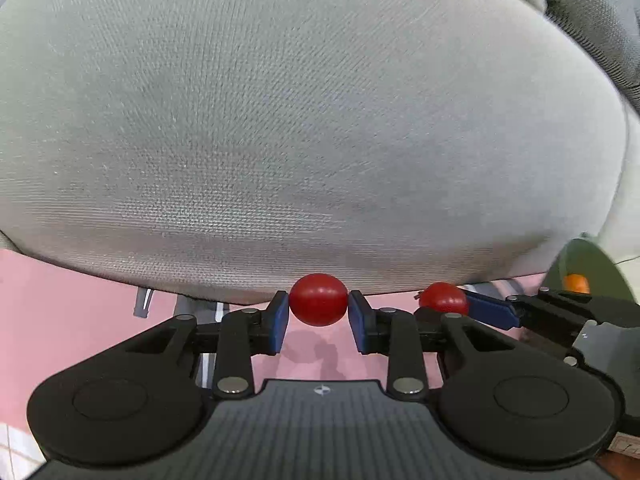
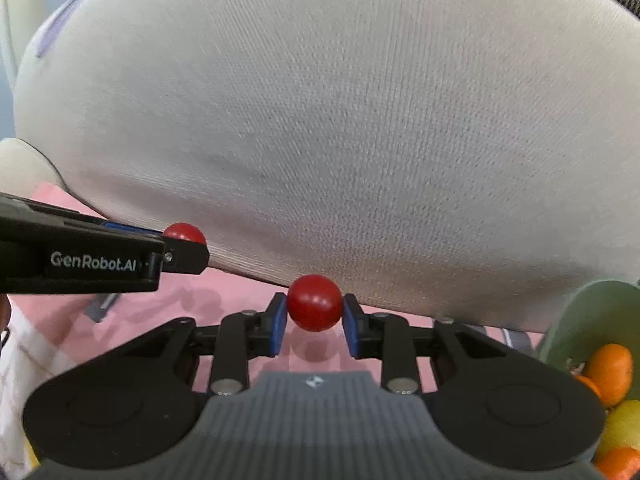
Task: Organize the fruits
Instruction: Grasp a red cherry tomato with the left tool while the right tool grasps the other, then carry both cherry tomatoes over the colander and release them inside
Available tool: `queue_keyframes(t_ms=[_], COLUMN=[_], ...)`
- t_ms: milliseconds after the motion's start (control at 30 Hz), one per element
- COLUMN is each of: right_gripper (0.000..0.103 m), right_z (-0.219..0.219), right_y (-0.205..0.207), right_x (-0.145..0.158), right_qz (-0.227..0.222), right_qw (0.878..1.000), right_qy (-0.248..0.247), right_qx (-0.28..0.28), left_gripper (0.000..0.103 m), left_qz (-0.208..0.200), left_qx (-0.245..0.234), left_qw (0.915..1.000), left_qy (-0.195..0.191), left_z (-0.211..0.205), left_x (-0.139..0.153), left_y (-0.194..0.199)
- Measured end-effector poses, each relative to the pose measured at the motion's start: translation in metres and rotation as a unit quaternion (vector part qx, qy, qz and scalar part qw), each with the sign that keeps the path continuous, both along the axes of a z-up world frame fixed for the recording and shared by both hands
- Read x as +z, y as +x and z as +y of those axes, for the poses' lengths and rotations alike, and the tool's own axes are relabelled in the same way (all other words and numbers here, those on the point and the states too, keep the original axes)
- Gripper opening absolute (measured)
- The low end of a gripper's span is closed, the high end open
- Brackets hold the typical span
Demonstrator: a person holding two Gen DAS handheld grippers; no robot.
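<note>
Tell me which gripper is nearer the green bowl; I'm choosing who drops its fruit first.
Right. The right gripper, shut on a red fruit, is beside the green bowl. The left gripper, holding another red fruit, lies beyond it, farther from the bowl.

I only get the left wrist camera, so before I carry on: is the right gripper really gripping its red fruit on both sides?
Observer: Yes. In the right wrist view the right gripper has both blue pads pressed on the red fruit.
Operator: And the green bowl? I see just an orange speck in it.
Observer: The green bowl holds at least two oranges and a yellow-green fruit.
</note>
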State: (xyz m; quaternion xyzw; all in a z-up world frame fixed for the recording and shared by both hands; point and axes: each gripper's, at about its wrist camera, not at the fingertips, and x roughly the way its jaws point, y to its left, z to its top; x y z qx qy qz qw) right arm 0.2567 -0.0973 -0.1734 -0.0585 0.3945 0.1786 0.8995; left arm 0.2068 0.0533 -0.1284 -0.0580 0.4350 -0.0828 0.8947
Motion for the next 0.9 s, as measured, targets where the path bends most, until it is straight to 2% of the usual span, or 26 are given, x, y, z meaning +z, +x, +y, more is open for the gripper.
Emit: queue_keyframes(t_ms=[467,667,900], right_gripper=[0.026,0.026,0.026], right_z=[-0.051,-0.088,-0.144], right_y=[-0.076,-0.106,-0.128], right_x=[0.062,0.069,0.068], right_qz=[-0.039,-0.043,-0.026], right_qw=[0.999,0.999,0.995], right_qy=[0.004,0.000,0.000], right_qx=[-0.011,-0.033,-0.095], left_gripper=[0.036,0.036,0.036], left_qz=[-0.043,-0.049,-0.049], left_qx=[-0.049,-0.081,-0.130], left_qw=[0.9979,0.9955,0.9903], left_qy=[-0.004,-0.004,0.002], left_z=[-0.037,-0.063,-0.106], left_x=[0.053,0.062,0.072], left_y=[-0.045,-0.060,-0.071])
